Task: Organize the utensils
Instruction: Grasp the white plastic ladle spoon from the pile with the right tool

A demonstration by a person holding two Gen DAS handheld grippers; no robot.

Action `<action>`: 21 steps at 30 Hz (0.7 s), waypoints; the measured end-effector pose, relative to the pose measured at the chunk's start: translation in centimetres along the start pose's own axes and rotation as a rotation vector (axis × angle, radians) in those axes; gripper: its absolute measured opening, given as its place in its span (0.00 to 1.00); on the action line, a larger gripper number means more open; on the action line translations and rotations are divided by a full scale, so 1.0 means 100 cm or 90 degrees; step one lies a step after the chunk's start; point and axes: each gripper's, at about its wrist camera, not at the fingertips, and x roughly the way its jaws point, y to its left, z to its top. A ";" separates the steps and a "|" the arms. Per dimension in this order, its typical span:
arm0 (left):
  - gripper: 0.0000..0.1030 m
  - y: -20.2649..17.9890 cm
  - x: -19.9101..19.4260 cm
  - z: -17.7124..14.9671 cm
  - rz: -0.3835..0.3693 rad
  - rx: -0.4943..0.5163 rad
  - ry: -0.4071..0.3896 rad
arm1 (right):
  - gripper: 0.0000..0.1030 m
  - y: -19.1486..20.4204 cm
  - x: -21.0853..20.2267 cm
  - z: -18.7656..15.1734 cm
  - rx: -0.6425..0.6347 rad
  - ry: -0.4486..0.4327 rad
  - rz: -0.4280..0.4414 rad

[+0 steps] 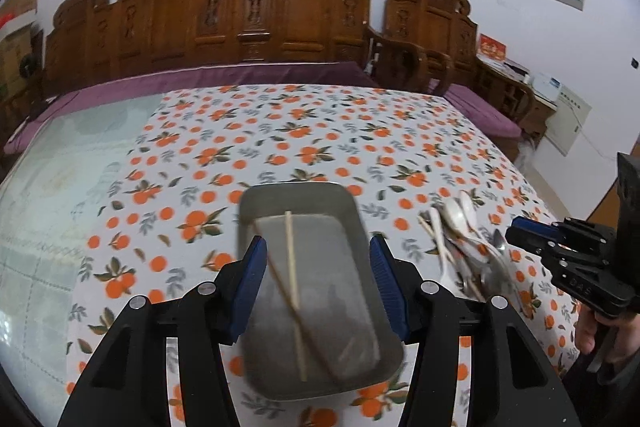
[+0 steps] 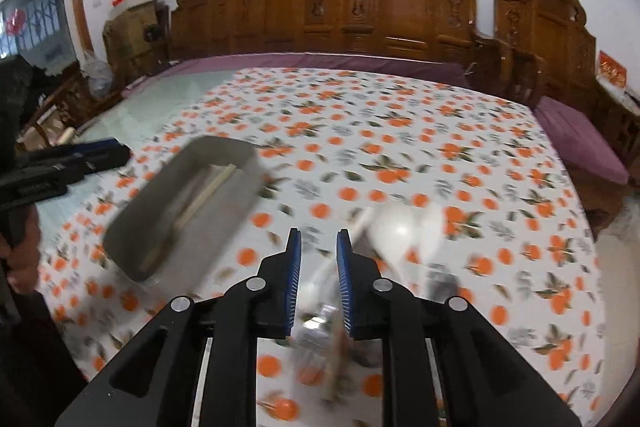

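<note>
Grey tray [image 1: 362,311] — two crossed chopsticks [image 1: 294,291] inside — on orange-print tablecloth [image 1: 312,135]

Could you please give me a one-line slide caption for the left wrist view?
Open left tool above a grey rectangular metal tray holding wooden chopsticks, spoon pile alongside.

Left gripper [image 1: 318,247] spread wide, right gripper [image 2: 318,241] narrower.
</note>
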 end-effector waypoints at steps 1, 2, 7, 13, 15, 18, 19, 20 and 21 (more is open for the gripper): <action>0.49 -0.003 0.000 -0.001 -0.001 0.002 0.000 | 0.20 -0.007 0.000 -0.004 0.002 0.002 -0.008; 0.49 -0.008 0.001 -0.003 -0.004 0.005 0.002 | 0.20 -0.016 0.002 -0.007 0.011 0.006 -0.014; 0.62 -0.027 0.007 -0.010 -0.008 0.026 0.007 | 0.20 -0.043 0.008 -0.025 0.039 0.018 -0.027; 0.62 -0.044 0.012 -0.017 -0.013 0.043 0.012 | 0.22 -0.083 0.022 -0.039 0.082 0.058 -0.061; 0.62 -0.051 0.014 -0.020 -0.018 0.052 0.014 | 0.26 -0.091 0.026 -0.040 0.091 0.062 -0.063; 0.62 -0.061 0.015 -0.024 -0.025 0.065 0.018 | 0.27 -0.091 0.035 -0.037 0.087 0.064 -0.049; 0.62 -0.066 0.017 -0.026 -0.029 0.069 0.020 | 0.27 -0.088 0.039 -0.034 0.083 0.062 -0.035; 0.62 -0.070 0.018 -0.028 -0.031 0.074 0.023 | 0.27 -0.085 0.042 -0.032 0.079 0.064 -0.026; 0.62 -0.074 0.019 -0.030 -0.032 0.080 0.026 | 0.27 -0.082 0.045 -0.030 0.074 0.064 -0.017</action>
